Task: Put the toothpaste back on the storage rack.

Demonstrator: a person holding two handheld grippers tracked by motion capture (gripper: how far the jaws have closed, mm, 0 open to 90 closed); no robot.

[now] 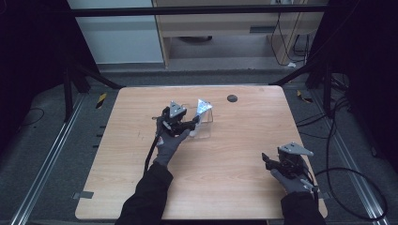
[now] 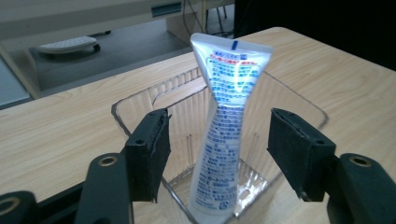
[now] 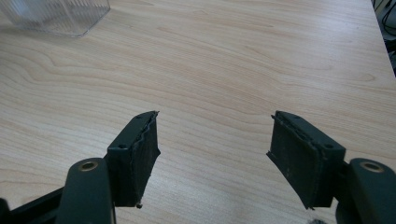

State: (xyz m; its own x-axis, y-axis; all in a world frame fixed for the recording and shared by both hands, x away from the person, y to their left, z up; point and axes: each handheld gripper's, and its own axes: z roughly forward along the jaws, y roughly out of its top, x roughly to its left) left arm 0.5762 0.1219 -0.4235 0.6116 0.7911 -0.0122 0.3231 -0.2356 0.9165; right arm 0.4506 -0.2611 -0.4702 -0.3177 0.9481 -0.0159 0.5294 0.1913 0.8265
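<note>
High view: left gripper (image 1: 193,123) at clear container (image 1: 206,132) mid-table (image 1: 225,183), right gripper (image 1: 266,161) apart near front right corner. Left gripper view: jaws wide, white tube (image 2: 222,135) standing tilted between them, untouched, inside container. Right gripper view: jaws wide over bare wood, container corner (image 3: 56,16) far beyond left jaw.
</note>
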